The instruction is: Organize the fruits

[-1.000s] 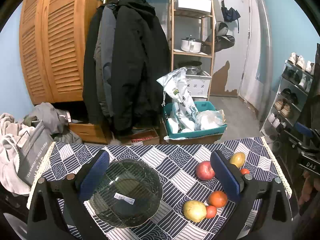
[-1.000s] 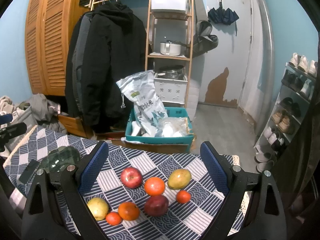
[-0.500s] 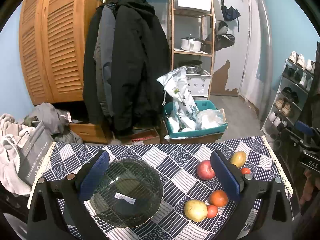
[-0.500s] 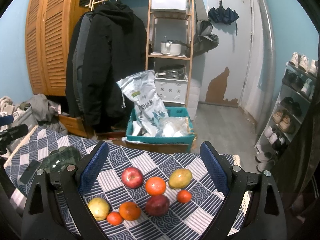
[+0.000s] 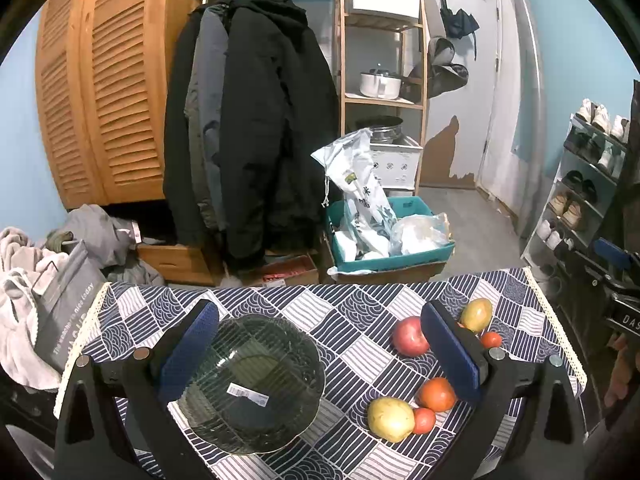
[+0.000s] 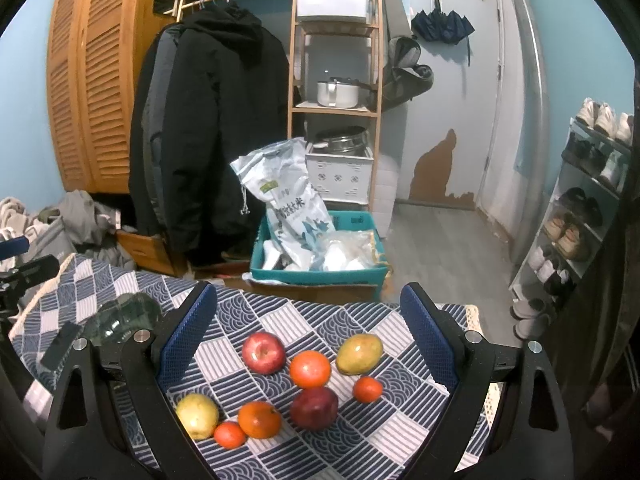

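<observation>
1. The counter (image 6: pixel 372 312) is covered by a cloth of navy and white squares, some striped, some printed with wave scales, edged in cream lace.
2. A round bowl (image 5: pixel 256 384) of ribbed, smoky green glass sits on the left part of the counter, mouth up, with a white barcode sticker (image 5: pixel 247 394) on its base; the print is too small to read.
3. The left tongs (image 5: pixel 320 354) hang above the counter, spread wide and pinching nothing, their blue textured pads on black arms; the bowl lies beside the left pad.
4. The right tongs (image 6: pixel 308 334) are also spread wide and empty, framing the fruit cluster on the right part of the counter.
5. Fruit in the right wrist view: a glossy red apple (image 6: pixel 263 352), stem dimple facing up; an orange (image 6: pixel 310 369); a yellow-green mango (image 6: pixel 359 353), oval, its long axis running lower left to upper right; a dark red apple (image 6: pixel 314 407); a small tangerine (image 6: pixel 367 389).
6. Nearer the camera lie a yellow pear (image 6: pixel 197 415), a small tangerine at the pear (image 6: pixel 229 434) touching it, and a persimmon (image 6: pixel 259 419) with a stem cap.
7. Beyond the counter, a teal crate (image 6: pixel 316 276) holds a white rice sack (image 6: pixel 286 200) printed with Chinese characters.
8. A grey bag (image 5: pixel 64 312) at the left reads "The weather is nice today".
</observation>
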The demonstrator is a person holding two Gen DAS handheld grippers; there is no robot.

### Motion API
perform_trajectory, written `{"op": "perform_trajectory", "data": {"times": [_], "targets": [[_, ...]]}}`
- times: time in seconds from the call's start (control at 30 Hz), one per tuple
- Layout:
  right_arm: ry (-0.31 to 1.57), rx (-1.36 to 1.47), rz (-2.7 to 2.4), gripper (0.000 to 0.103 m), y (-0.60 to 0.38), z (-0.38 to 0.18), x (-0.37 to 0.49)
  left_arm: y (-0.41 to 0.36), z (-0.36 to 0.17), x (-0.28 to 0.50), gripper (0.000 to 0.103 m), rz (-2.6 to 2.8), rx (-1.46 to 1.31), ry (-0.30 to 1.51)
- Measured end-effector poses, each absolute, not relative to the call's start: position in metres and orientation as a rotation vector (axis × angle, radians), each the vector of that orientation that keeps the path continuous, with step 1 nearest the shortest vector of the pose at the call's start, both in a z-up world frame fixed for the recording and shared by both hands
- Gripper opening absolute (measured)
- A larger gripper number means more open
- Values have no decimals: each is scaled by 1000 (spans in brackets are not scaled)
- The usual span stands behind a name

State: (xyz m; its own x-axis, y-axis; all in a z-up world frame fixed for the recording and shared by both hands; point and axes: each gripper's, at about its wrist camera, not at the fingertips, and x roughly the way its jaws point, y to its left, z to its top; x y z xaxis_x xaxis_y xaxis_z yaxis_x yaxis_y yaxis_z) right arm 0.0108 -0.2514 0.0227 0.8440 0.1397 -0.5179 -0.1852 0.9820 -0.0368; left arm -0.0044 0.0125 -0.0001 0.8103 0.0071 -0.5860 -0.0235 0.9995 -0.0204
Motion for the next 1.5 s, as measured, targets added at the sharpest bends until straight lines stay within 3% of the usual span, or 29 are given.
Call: {"op": "perform_trajectory", "data": {"times": [0.73, 1.5], "targets": [[675, -125, 167, 91, -257, -3, 18, -21, -64, 17, 102, -76, 11, 832], [965, -150, 140, 91, -257, -91, 49, -53, -170, 48, 102, -85, -10, 1192]]}}
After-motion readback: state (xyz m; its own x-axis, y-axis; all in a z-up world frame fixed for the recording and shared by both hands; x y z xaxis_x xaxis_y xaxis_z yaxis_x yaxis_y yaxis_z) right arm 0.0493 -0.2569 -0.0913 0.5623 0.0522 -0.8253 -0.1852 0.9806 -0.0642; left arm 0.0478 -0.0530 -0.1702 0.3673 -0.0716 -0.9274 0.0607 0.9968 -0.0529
